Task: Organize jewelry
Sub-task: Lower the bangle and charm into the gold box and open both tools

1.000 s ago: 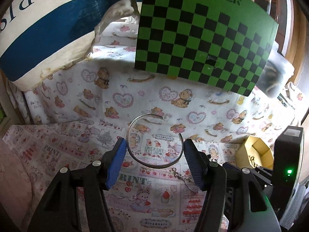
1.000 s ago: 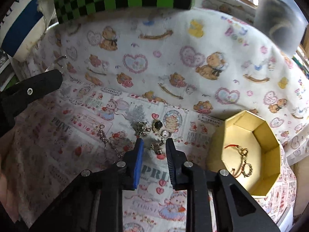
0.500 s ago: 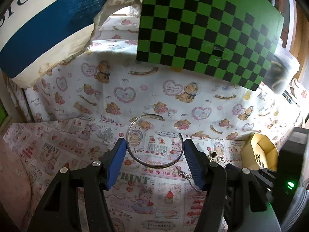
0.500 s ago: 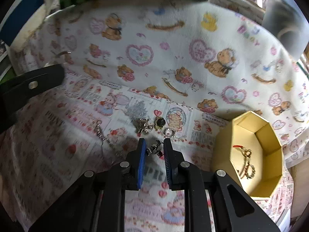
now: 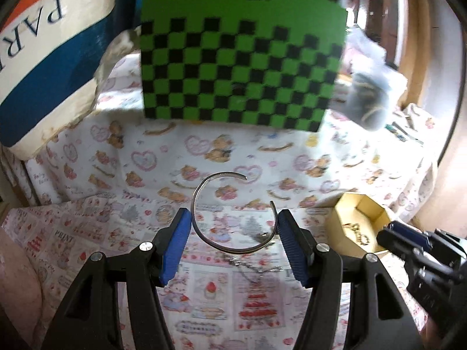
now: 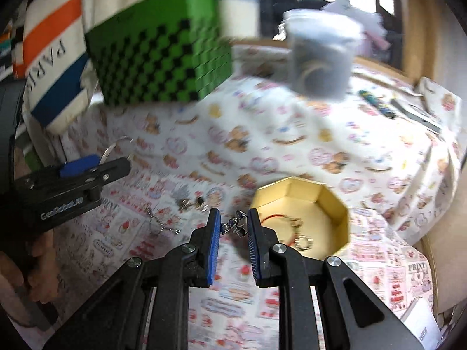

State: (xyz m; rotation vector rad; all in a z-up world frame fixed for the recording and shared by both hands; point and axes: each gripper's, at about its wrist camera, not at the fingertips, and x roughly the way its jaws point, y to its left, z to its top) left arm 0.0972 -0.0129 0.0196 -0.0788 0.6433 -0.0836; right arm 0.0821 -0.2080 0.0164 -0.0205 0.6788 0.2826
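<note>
Left hand-held gripper (image 5: 233,230): blue pads clamped on the two sides of an open silver wire bangle (image 5: 230,213), held clear above the bench (image 5: 87,233), which is covered in a cartoon-print cloth.

Right hand-held gripper (image 6: 232,230): pads drawn close and pinching a small dark beaded trinket (image 6: 232,226), lifted just beside the near-left rim of an octagonal yellow cardboard box (image 6: 335,204).

Box contents: a red-corded gold bracelet (image 6: 292,230).

Loose on the cloth left of the box: a thin silver chain (image 6: 159,223) and several small metal pieces (image 6: 191,201).
</note>
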